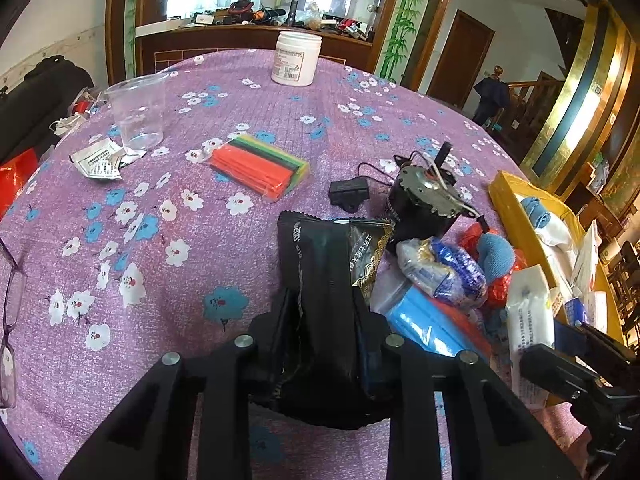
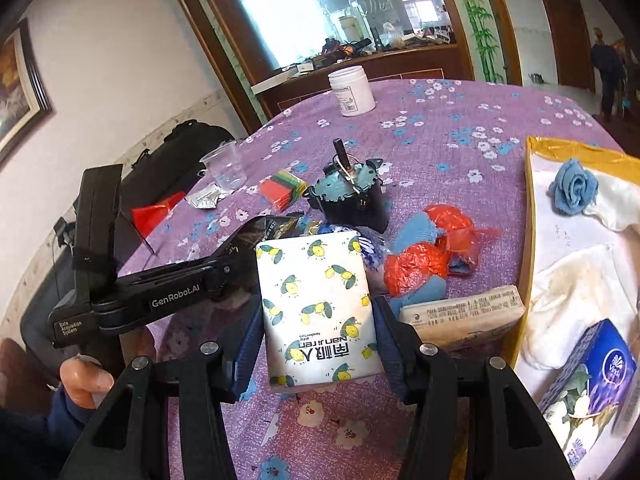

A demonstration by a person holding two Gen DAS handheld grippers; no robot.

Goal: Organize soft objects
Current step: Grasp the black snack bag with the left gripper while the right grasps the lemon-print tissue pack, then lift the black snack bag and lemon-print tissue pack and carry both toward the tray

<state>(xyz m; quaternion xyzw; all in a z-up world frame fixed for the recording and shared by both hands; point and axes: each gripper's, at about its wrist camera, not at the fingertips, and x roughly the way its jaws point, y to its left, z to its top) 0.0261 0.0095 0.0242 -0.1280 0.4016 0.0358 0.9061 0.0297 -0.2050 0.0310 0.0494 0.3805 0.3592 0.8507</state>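
Left tongs (image 1: 320,308) clamp the black foil packet (image 1: 320,264) above the purple table (image 1: 160,240); right tongs (image 2: 318,320) grip the lemon-print tissue pack (image 2: 316,304) beside the yellow tray (image 2: 532,216)

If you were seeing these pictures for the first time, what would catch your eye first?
Probably the white lemon-printed tissue pack clamped in the right tongs, dead centre over the purple flowered tablecloth. Next, the crumpled black foil pouch pinched in the left tongs, with the dark metal-topped motor standing just behind it.
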